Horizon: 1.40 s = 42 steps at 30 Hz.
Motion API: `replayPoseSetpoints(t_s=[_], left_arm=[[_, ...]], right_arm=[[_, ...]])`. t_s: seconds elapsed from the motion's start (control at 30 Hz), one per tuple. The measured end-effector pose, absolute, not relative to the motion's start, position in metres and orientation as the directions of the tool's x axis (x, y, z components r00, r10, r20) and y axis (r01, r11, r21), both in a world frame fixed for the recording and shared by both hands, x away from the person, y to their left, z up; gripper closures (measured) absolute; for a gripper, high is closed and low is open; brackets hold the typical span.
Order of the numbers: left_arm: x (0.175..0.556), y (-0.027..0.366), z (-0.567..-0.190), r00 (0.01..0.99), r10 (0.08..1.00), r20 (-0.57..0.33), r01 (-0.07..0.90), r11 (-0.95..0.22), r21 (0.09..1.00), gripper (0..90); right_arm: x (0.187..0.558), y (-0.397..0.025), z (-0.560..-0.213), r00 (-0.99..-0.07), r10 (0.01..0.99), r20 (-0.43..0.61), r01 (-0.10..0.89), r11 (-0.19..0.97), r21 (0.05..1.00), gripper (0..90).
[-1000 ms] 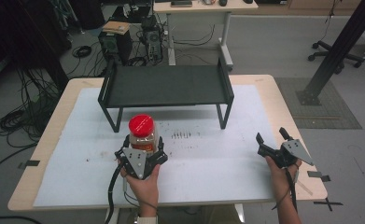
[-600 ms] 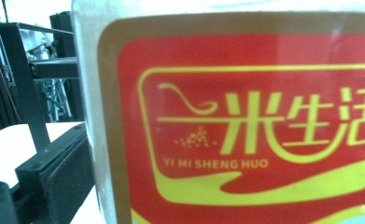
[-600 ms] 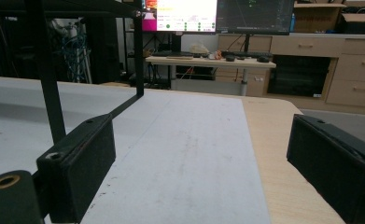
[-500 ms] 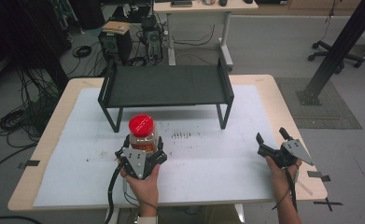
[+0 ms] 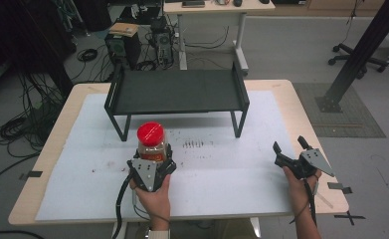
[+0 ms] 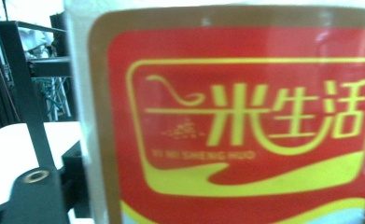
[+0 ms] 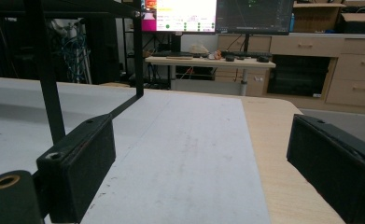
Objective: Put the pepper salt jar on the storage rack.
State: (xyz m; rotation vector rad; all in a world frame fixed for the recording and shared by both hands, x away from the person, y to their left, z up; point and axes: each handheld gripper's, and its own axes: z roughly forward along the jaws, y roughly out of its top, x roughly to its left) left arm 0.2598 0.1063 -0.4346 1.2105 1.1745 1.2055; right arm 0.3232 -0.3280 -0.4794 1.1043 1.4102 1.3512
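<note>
The fingers of the left gripper (image 5: pixel 151 160) are closed around a clear plastic jar (image 5: pixel 150 145) with a red screw lid (image 5: pixel 149 133). In the left gripper view the jar's red and yellow label (image 6: pixel 245 121) stands very close to the camera, with one black finger (image 6: pixel 33 196) showing at the jar's left side. The jar stands upright on the near-left part of the white mat (image 5: pixel 217 169) that covers the worktop (image 5: pixel 281 94), just in front of the near-left leg of the black metal shelf rack (image 5: pixel 177 92).

The right gripper (image 5: pixel 291 155) rests at the near-right edge of the worktop with its fingers (image 7: pixel 77 168) spread wide and nothing between them; it is well apart from the jar and looks along the mat toward the rack.

As I judge it, the step in hand is the grasp on the jar, made but not yet followed by a lift: the jar's base seems to sit on the mat. The rack's flat top, bare and just beyond the jar, looks the likely goal. The next move then calls for a straight lift high enough to clear the rack's near rail, a short carry to the far side, and a level set-down, keeping the jar upright. The grip looks low on the body, so the jar may tip if it is moved fast.
</note>
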Motion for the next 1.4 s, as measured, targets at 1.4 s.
replayPoseSetpoints(t_s=[1.4], left_arm=[[0.2588, 0.1032, -0.4342, -0.004, 1.000, 0.007, -0.014, -0.007, 1.000, 24.4]], right_arm=[[0.3233, -0.3282, -0.4794, -0.228, 0.974, -0.008, 0.033, 0.016, 0.999, 8.0]])
